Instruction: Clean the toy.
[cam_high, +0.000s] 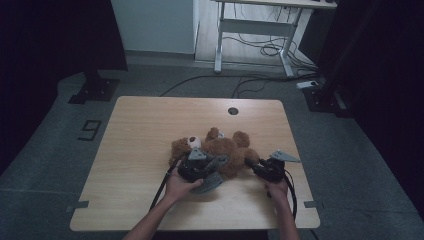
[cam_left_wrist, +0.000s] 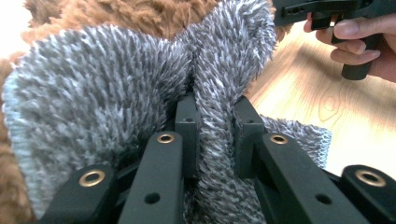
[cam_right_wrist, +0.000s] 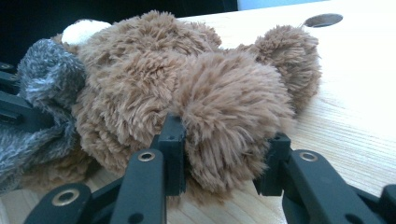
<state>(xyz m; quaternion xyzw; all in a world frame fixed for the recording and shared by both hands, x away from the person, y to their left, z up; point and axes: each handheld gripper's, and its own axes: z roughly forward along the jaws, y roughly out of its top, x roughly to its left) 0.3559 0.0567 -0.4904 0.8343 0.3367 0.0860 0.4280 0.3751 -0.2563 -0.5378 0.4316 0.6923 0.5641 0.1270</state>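
A brown teddy bear (cam_high: 220, 147) lies on its back on the wooden table (cam_high: 140, 145), with a grey fuzzy cloth (cam_high: 210, 180) over its near side. My left gripper (cam_high: 202, 165) is shut on a fold of that grey cloth (cam_left_wrist: 219, 116), which bunches up between the jaws. My right gripper (cam_high: 250, 164) is shut on one of the bear's brown limbs (cam_right_wrist: 229, 135), pinched between both black jaws. The bear's body (cam_right_wrist: 140, 70) and the grey cloth (cam_right_wrist: 42, 79) lie to the left in the right gripper view.
A round cable hole (cam_high: 233, 110) sits near the table's far edge. A white desk frame (cam_high: 250, 30) with loose cables stands on the floor behind. The hand on the right gripper (cam_left_wrist: 359, 42) appears in the left gripper view.
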